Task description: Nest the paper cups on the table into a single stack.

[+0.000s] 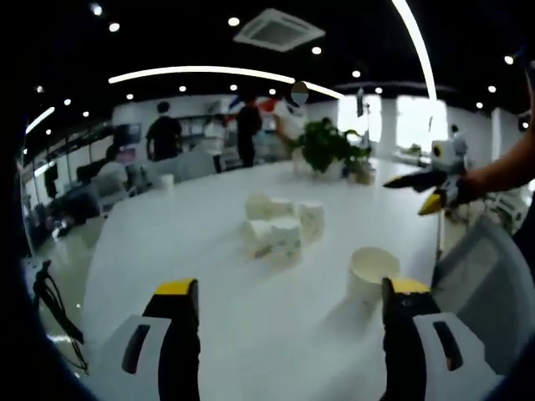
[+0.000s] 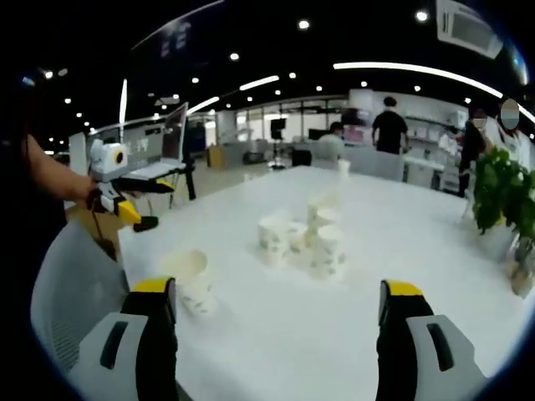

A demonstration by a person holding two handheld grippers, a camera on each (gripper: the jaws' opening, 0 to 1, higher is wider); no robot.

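A cluster of several white paper cups [image 1: 282,227] stands near the middle of the white table [image 1: 209,251], some stacked or leaning together. One single cup [image 1: 370,271] stands apart, mouth up, close to my left gripper's right jaw. My left gripper [image 1: 290,288] hovers over the table short of the cups, open and holding nothing. The right gripper [image 1: 435,188] hangs in a person's hand beyond the table's right edge. In the right gripper view the cluster [image 2: 305,234] lies ahead and the lone cup [image 2: 188,276] sits by the left jaw. My right gripper [image 2: 276,288] is open and holds nothing. The left gripper [image 2: 125,196] shows at the left.
A potted plant [image 1: 330,146] stands at the table's far side, also seen as the plant [image 2: 506,192]. A grey chair [image 1: 476,276] sits at the table's near edge. Another small cup [image 1: 167,180] stands far off. People stand in the office behind.
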